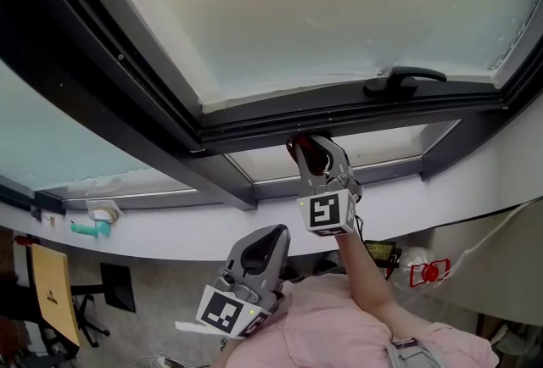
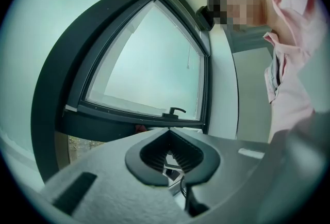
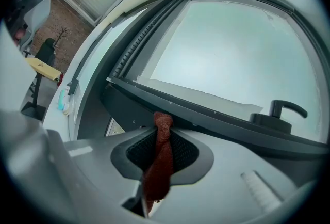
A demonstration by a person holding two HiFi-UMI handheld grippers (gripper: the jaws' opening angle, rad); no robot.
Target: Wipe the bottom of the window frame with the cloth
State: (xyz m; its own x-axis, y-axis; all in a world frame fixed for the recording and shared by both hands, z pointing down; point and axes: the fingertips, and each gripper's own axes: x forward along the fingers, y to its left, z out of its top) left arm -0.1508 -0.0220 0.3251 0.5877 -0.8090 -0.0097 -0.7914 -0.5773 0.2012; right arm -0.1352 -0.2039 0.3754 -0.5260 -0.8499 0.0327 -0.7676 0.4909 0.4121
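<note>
right gripper view looks along the right gripper (image 3: 163, 138), whose jaws are closed tight on a rust-red cloth (image 3: 161, 161). the cloth is bunched into a narrow twist that runs up between the pads and ends in a small knob past the tips. that knob appears to touch the dark bottom rail of the window frame (image 3: 206, 114), well to the left of the handle (image 3: 281, 112) and a little lower than it.

head view agrees. the right gripper (image 1: 310, 147) is raised to the frame's lower edge (image 1: 339, 108), with the cloth (image 1: 312, 158) showing red at its tips, below and left of the handle (image 1: 403, 80).

the left gripper (image 1: 270, 232) hangs far below the handle, close to the person's pink sleeve (image 1: 339, 332). in its own view the jaws (image 2: 167, 138) meet at the tips with nothing between them, so it has no part in the work.

judging by this, the wiping step itself is in hand: cloth is at the rail, with most of the rail's length toward the handle yet to be covered. the next move likely calls for sliding the right gripper sideways along the rail toward the handle. it should press upward enough for the small cloth knob, not the hard jaw tips, to rub the frame. little cloth sticks out, so the angle will need care.
</note>
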